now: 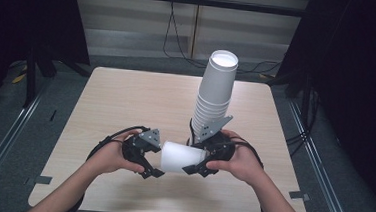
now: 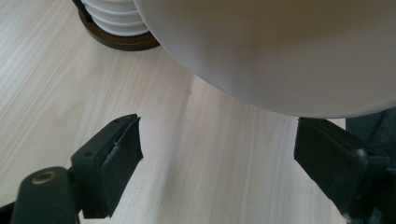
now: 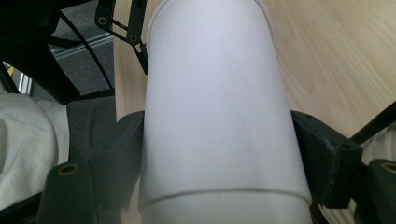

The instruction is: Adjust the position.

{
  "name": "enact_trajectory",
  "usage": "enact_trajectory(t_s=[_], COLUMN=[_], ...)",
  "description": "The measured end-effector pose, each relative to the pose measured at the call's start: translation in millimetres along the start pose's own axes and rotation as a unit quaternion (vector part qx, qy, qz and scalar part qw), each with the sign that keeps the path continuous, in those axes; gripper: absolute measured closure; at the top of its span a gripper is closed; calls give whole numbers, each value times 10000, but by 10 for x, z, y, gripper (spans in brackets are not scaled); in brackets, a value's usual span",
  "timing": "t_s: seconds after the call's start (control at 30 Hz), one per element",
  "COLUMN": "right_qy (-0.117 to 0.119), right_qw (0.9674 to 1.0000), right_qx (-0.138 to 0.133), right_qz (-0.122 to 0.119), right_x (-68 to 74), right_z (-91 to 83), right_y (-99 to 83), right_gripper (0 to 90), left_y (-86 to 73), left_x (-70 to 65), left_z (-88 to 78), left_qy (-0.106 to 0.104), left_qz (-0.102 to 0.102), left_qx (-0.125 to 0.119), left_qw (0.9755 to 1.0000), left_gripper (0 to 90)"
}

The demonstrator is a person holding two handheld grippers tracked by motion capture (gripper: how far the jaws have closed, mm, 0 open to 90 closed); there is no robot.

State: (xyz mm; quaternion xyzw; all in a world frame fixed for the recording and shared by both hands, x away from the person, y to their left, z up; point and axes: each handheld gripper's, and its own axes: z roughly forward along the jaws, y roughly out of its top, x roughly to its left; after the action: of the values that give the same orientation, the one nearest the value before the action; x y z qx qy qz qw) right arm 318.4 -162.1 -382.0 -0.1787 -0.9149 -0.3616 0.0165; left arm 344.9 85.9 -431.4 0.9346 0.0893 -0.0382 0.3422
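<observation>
Soft overhead light is falling evenly on the table [image 1: 126,101], while the surroundings are staying dark. The close white cup [image 2: 280,46] is blurring and shading in both gripper views.

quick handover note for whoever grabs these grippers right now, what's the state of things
Right gripper: shut on the single white cup, held on its side just above the table; in the right gripper view both jaws press the cup's sides.
Left gripper: open, holding nothing, at the cup's other end; in the left gripper view the cup hangs just beyond its spread jaws.
Cup stack: tall and leaning, standing on a dark round base just behind the grippers.
Done: one cup is apart from the stack and in hand.
Left: probably take the cup with the left gripper or set it down; which is meant, I cannot tell.
</observation>
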Motion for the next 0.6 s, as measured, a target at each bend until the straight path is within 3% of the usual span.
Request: enact_trajectory(t_s=[0.2,0.3,0.37,0.53,0.6], right_qy=[-46,5,-25,16,29], right_qw=[10000,10000,10000,9999,9999], right_qx=[-64,-65,-43,-117,-129], right_qz=[-12,28,5,61,-41], right_x=[-21,-26,-29,-38,-34], right_z=[8,9,11,33,49], right_y=[0,-7,-10,-25,-20], right_gripper=[234,233,232,232,232], left_y=[-16,-20,-16,8,10], left_x=[15,-2,-10,-13,-7], left_z=[-18,-30,-45,-52,-48], left_qy=[-11,-7,-103,-20,-96], left_qz=[-71,-13,-28,2,-3], left_qx=[-58,-40,-80,-157,-221], left_qw=[10000,10000,9999,9999,9997], left_gripper=[151,152,152,151,132])
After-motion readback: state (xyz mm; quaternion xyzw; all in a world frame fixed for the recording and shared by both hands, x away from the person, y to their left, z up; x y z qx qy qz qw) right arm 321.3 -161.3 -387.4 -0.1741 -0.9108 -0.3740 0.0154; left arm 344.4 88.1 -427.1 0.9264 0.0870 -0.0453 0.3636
